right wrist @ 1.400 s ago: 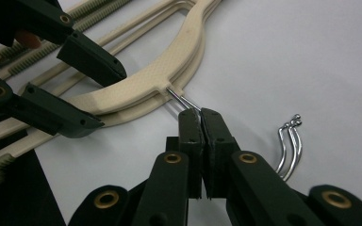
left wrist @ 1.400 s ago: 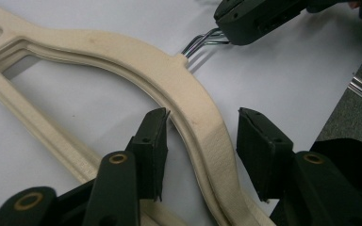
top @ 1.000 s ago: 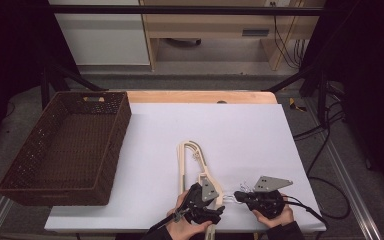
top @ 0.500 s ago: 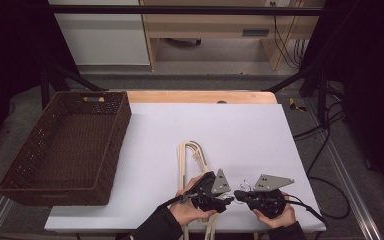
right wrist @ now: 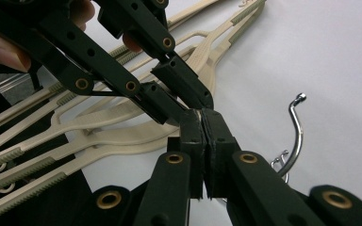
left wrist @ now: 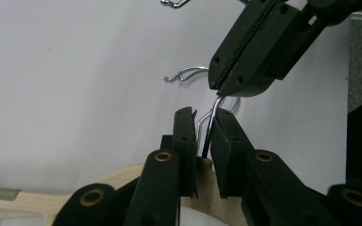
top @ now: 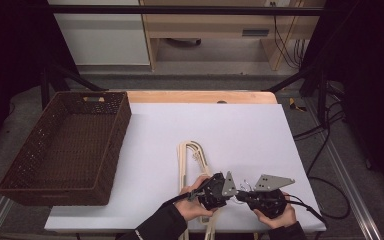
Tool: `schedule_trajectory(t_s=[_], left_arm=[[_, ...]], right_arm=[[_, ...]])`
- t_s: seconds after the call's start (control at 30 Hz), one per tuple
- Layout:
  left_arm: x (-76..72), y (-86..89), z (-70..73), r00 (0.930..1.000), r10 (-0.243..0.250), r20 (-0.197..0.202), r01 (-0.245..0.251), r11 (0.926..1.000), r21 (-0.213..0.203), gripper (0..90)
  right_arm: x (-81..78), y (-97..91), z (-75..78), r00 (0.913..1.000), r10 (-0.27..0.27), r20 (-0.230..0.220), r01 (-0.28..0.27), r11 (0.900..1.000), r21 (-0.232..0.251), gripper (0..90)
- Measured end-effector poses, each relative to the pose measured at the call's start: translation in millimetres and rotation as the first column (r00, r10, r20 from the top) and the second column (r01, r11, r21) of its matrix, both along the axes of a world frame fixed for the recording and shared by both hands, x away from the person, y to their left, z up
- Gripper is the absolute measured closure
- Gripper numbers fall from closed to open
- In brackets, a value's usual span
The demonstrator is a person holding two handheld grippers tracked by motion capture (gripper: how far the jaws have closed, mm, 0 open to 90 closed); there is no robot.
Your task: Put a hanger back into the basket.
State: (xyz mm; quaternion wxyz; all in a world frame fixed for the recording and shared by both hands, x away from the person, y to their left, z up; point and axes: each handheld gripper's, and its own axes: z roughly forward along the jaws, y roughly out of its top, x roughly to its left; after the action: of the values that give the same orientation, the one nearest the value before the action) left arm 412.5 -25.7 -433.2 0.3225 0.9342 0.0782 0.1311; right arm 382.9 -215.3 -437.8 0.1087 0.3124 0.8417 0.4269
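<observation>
Several cream hangers (top: 192, 155) lie stacked on the white table (top: 240, 135), their bodies fanned out in the right gripper view (right wrist: 122, 136). My left gripper (top: 231, 196) has just been closing around the steel hook neck (left wrist: 209, 134) of the top hanger. In its own view the left gripper (left wrist: 202, 122) still shows a narrow gap beside the wire. My right gripper (top: 241, 196) is shut on the same hook just above, its tip (left wrist: 226, 87) meeting the wire. In the right gripper view its jaws (right wrist: 201, 117) are pressed together, touching the left gripper's tips (right wrist: 188, 103).
A dark woven basket (top: 122, 120) stands at the table's left side. Another loose hook (left wrist: 186, 73) lies on the white surface beyond the jaws, and a further one (right wrist: 298, 132) curves up at the right. Cables trail off the table's right edge.
My left hand has slid right along the hangers until its gripper meets the right one at the hook. Its jaws have narrowed. The right gripper has stayed in place.
</observation>
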Motion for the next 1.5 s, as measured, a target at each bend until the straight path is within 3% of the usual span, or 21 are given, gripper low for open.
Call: schedule_trajectory(t_s=[0.17,0.23,0.3,0.4,0.6,0.8,1.03,1.17,1.27,1.43,1.5], left_arm=[[0.3,0.7,2.5,0.9992,-0.017,0.035,0.016,0.9995,0.029,82.8],[1.9,3.2,4.0,0.9993,-0.017,0.034,0.016,0.9995,0.029,83.2],[3.2,6.7,7.2,0.9992,-0.011,0.038,0.01,0.9998,0.019,83.3],[5.0,13.0,13.7,0.9988,0.007,0.048,-0.006,0.9999,-0.008,83.4],[9.7,29.6,31.0,0.9959,0.064,0.064,-0.058,0.9951,-0.08,83.6],[14.1,39.2,40.7,0.9911,0.114,0.069,-0.103,0.9847,-0.14,88.5],[17.5,44.8,44.7,0.9879,0.143,0.06,-0.132,0.977,-0.168,88.5],[19.1,47.6,47.8,0.9852,0.166,0.044,-0.155,0.9702,-0.186,88.5],[19.8,48.6,48.4,0.982,0.184,0.043,-0.173,0.966,-0.192,88.5],[22.1,50.7,50.6,0.9805,0.195,0.025,-0.186,0.9597,-0.211,88.5],[22.2,50.5,51.1,0.9794,0.201,0.025,-0.191,0.9591,-0.209,88.5]], right_arm=[[-2.5,-2.4,3.4,0.9998,-0.009,0.019,0.008,0.9997,0.023,82.7],[-7.3,-10.6,14.3,0.9991,-0.014,0.039,0.01,0.9944,0.105,76.1],[-10.6,-16.3,22.2,0.9987,-0.02,0.047,0.012,0.9875,0.157,70.9],[-13.8,-18.0,28.3,0.9985,-0.028,0.046,0.018,0.9806,0.195,64.7],[-17.0,3.8,31.2,0.9989,-0.046,0.003,0.045,0.9735,0.224,47.6],[-11.3,27.3,23.9,0.9954,-0.07,-0.066,0.084,0.9638,0.253,41.6],[-0.4,51.0,15.0,0.9864,-0.097,-0.132,0.13,0.9557,0.264,42.7],[6.2,61.5,11.7,0.98,-0.127,-0.154,0.164,0.9523,0.258,51.6],[10.5,63.8,10.9,0.9732,-0.118,-0.198,0.173,0.9413,0.29,61.8],[16.1,68.1,13.6,0.9682,-0.126,-0.216,0.188,0.9366,0.296,67.9],[18.8,71.3,14.1,0.9619,-0.13,-0.24,0.201,0.9327,0.3,70.4]])
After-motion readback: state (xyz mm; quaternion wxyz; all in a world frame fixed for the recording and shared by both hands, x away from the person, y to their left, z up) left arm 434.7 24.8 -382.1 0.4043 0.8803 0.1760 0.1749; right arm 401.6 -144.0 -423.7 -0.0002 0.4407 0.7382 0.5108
